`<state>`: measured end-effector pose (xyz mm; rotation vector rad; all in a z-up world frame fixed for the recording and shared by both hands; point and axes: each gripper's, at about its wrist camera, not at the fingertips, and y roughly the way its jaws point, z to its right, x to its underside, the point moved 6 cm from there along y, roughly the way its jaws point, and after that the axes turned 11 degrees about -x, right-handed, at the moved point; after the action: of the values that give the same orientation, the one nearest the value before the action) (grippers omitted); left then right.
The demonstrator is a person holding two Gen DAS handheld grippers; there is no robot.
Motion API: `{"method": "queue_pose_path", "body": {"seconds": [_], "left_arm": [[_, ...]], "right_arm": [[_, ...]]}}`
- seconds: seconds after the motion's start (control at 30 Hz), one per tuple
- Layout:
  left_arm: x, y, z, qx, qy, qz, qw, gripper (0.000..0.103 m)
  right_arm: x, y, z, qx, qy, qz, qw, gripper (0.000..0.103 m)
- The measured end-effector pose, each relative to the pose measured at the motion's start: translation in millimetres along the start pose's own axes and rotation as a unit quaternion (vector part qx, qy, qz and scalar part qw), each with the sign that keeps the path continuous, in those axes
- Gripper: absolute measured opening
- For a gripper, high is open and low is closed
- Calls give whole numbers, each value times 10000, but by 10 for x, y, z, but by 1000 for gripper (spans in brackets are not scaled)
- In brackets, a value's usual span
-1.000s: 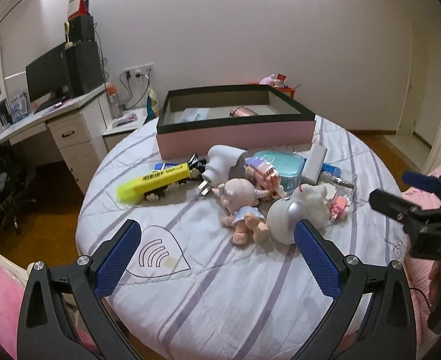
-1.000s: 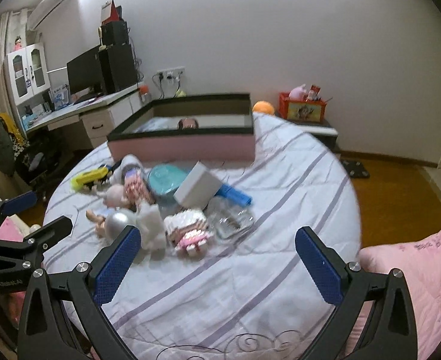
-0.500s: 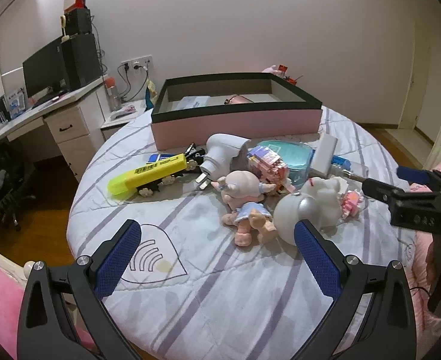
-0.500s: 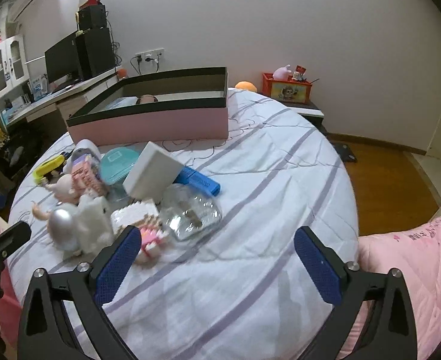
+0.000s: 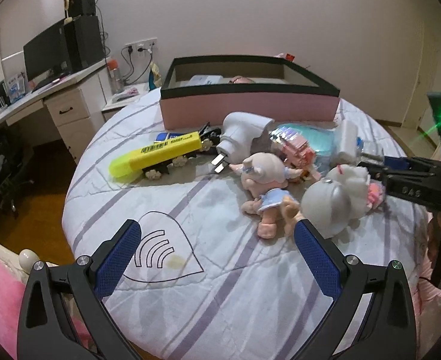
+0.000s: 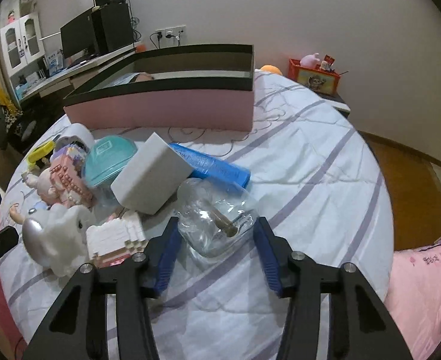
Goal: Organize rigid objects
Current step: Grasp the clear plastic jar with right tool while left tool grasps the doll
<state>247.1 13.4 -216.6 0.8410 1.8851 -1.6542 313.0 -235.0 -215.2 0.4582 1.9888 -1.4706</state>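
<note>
Right gripper (image 6: 215,240) closing around clear plastic jar (image 6: 217,217) just before pink box (image 6: 172,106); left gripper (image 5: 217,258) gaping, empty.

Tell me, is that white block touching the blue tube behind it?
Touching. In the right wrist view the white block lies tilted across the near end of the blue tube, covering it with no gap between them.

Through the right wrist camera we see our right gripper (image 6: 217,240) closing around a clear glass jar (image 6: 215,217) lying on the striped bedspread (image 6: 310,180), its pads not clearly pressing yet; a white block (image 6: 151,177) and blue tube (image 6: 214,169) lie just behind, before the pink box (image 6: 160,108)
</note>
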Motion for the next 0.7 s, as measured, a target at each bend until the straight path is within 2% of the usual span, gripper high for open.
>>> {"method": "queue_pose_path", "body": {"seconds": [0.23, 0.43, 0.63, 0.7], "left_arm": [[-14, 85, 140, 197, 77, -59, 9998, 103], [-114, 189, 243, 167, 5, -158, 9997, 103], [-217, 206, 235, -292, -72, -87, 9995, 103], [-229, 262, 250, -314, -100, -133, 9994, 103]], "right_arm": [[94, -126, 67, -23, 123, 72, 9999, 50], [189, -245, 153, -108, 308, 96, 9994, 50], [191, -253, 142, -103, 341, 118, 9993, 50], [190, -242, 144, -112, 357, 124, 9992, 50]]}}
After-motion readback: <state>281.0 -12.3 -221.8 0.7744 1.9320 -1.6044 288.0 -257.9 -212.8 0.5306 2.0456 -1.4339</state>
